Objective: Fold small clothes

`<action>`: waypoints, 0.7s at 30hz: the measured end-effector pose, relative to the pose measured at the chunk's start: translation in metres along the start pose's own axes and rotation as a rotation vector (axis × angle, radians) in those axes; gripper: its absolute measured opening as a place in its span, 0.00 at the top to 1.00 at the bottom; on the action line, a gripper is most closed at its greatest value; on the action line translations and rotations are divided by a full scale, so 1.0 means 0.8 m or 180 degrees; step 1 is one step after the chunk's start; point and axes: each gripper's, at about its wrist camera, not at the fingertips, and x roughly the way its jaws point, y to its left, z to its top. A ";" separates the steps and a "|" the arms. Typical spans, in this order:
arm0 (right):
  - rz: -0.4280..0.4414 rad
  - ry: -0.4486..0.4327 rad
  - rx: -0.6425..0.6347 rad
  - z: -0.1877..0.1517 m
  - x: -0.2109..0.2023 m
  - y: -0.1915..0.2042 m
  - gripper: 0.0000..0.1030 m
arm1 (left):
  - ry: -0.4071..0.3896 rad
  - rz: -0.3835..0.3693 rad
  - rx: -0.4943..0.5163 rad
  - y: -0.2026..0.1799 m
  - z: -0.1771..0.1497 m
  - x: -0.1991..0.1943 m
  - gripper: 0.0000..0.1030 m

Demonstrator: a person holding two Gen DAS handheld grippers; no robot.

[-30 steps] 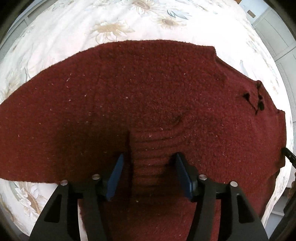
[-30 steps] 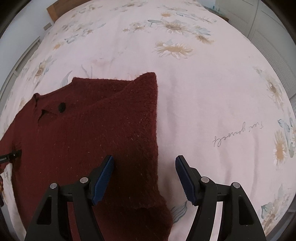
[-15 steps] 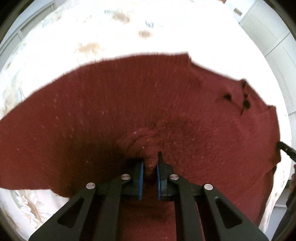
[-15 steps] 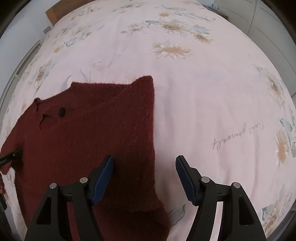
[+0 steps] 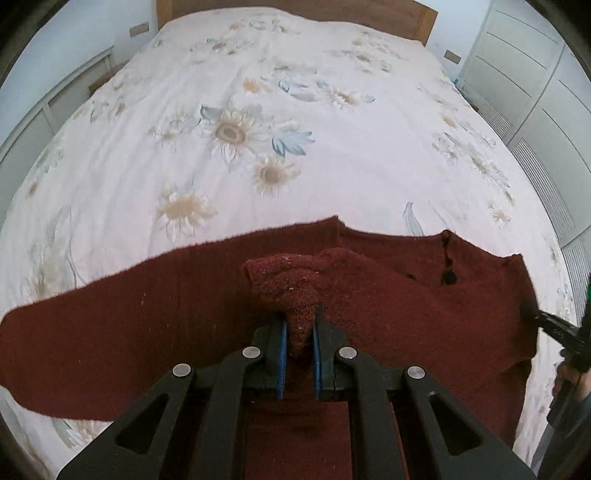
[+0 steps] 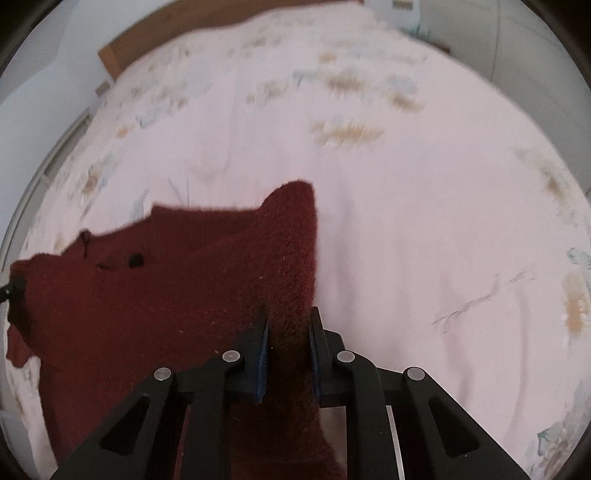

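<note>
Lying across the near part of a bed, a dark red knitted sweater [image 5: 147, 325] is spread with its long axis running left to right, one sleeve reaching far out to the left. Its neckline, with a small dark tie or button [image 5: 448, 275], sits toward the right half in the left wrist view.

Both tools are clamped on the knit. The left gripper [image 5: 298, 332] has its blue-padded fingers pressed together on a bunched ridge of fabric near the middle of the near edge, and that ridge rises off the bedspread in a small peak just ahead of the fingertips. The right gripper [image 6: 287, 325] is closed on the sweater's right-hand edge [image 6: 299, 258], which runs straight away from it toward a pointed corner. In the left view, the tip of the right tool shows at the sweater's far right margin.

So the garment lies ahead of and between the two tools, with most of its bulk to the left of the right gripper and on both sides of the left one. Judging from this, the coming fold turns on carrying the two pinched points away from the person, over the far edge.

Beneath it is a pale floral bedspread [image 5: 258, 110]. A wooden headboard [image 5: 295, 7] stands at the far end, and white wardrobe doors [image 5: 535, 74] are on the right. The right view is motion-blurred.
</note>
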 end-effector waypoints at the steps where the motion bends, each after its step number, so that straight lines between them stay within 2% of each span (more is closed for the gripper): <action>1: -0.0003 0.0015 -0.0016 -0.001 0.001 0.001 0.83 | -0.0020 0.0019 0.0012 0.001 0.000 -0.002 0.92; 3: -0.0055 0.0100 -0.0075 -0.005 0.011 0.004 0.83 | 0.0031 0.0092 0.0049 0.004 -0.001 0.012 0.92; 8: -0.0145 0.0271 -0.0027 -0.012 0.037 0.008 0.78 | 0.0458 0.0315 0.0036 0.023 -0.018 0.084 0.91; 9: -0.0170 0.0277 -0.0029 -0.011 0.039 0.009 0.71 | 0.0489 0.0334 0.0010 0.028 -0.022 0.093 0.91; 10: -0.0279 0.0302 -0.0067 -0.010 0.040 0.012 0.58 | 0.0495 0.0319 -0.0028 0.032 -0.025 0.098 0.91; 12: -0.0376 0.0289 -0.0163 -0.011 0.038 0.018 0.49 | 0.0463 0.0285 -0.0056 0.035 -0.027 0.102 0.89; 14: -0.0420 0.0251 -0.0253 -0.010 0.030 0.023 0.45 | 0.0455 0.0314 -0.0014 0.034 -0.025 0.101 0.85; 16: -0.0444 0.0201 -0.0290 -0.009 0.019 0.027 0.29 | 0.0479 0.0368 0.0006 0.032 -0.023 0.101 0.77; 19: -0.0437 0.0131 -0.0380 -0.009 0.000 0.044 0.24 | 0.0468 0.0439 -0.0012 0.030 -0.020 0.091 0.65; 21: -0.0443 0.0085 -0.0453 -0.009 -0.012 0.057 0.21 | 0.0404 0.0370 -0.0035 0.028 -0.018 0.079 0.50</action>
